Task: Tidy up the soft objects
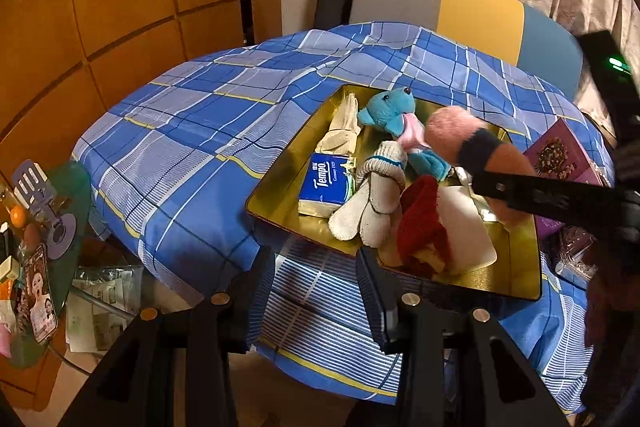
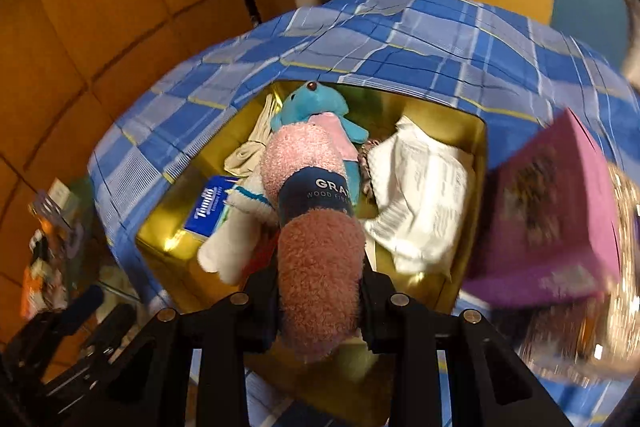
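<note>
Blue checked cloth [image 1: 192, 115] is spread over the table. A fuzzy pink rolled towel [image 2: 320, 243] with a dark paper band is clamped by the right gripper [image 2: 318, 311] above the shiny gold tray [image 1: 280, 195]. Nothing is held between the parted fingers of the left gripper [image 1: 316, 291]. A plush blue bear [image 1: 390, 109], knitted white socks [image 1: 372, 203] and a tissue pack [image 1: 324, 183] are contained in the tray. The purple box [image 2: 548, 215] is blurred and partly cut off.
</note>
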A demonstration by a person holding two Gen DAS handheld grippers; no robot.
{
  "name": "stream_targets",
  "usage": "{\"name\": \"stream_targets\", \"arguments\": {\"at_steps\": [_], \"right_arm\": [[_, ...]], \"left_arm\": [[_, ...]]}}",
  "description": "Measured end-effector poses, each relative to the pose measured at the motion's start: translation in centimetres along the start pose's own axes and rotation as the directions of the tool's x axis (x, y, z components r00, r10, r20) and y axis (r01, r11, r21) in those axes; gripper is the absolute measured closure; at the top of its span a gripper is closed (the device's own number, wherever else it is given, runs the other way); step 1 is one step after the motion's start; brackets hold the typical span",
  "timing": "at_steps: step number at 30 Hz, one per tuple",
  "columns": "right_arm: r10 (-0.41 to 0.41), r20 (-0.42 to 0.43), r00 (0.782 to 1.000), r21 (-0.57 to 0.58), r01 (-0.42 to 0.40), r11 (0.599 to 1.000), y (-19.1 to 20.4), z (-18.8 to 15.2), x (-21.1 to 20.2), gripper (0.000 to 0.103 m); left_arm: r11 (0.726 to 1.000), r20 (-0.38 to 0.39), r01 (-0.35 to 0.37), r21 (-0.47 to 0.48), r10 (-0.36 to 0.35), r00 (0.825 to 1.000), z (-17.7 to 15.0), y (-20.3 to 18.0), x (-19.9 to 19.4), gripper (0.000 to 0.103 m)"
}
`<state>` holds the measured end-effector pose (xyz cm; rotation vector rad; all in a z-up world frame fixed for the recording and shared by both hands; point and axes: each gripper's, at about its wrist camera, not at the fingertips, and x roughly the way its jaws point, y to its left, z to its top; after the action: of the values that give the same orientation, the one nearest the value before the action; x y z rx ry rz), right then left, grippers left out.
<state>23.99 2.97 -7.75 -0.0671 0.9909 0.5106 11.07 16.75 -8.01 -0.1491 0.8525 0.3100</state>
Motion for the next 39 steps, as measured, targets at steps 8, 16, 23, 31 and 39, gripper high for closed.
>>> {"name": "stream_targets", "arguments": {"at_steps": [8, 16, 23, 31, 39], "right_arm": [[-0.157, -0.095, 0.983, -0.224, 0.132, 0.966, 1.1, 3.0, 4.8, 0.071], [-0.191, -0.068, 0.979, -0.349, 0.155, 0.924, 2.5, 3.6, 6.6, 0.057], [-0.1, 0.037, 0.994, -0.09, 0.103, 0.991, -0.6, 3.0, 1.8, 0.035], [-0.081, 0.073, 0.994, 0.052, 0.078, 0.996, -1.0, -0.2, -1.8, 0.029], [-0.122, 0.117, 0.986, 0.086, 0.112, 0.99, 0.4, -3.8, -5.1, 0.022]], "left_arm": [[1.0, 0.0, -0.009, 0.011, 0.009, 1.0, -0.3, -0.5, 0.0, 0.061], [0.998, 0.001, -0.054, 0.031, 0.054, 0.999, -0.5, -0.6, 0.4, 0.061], [0.994, -0.002, -0.096, 0.044, 0.096, 0.995, -0.6, -1.1, 0.3, 0.061], [0.996, -0.039, -0.073, 0.05, 0.075, 0.996, -0.9, -1.5, 0.3, 0.061], [0.998, -0.056, -0.038, 0.044, 0.041, 0.998, -1.1, -1.4, -0.3, 0.061]]}}
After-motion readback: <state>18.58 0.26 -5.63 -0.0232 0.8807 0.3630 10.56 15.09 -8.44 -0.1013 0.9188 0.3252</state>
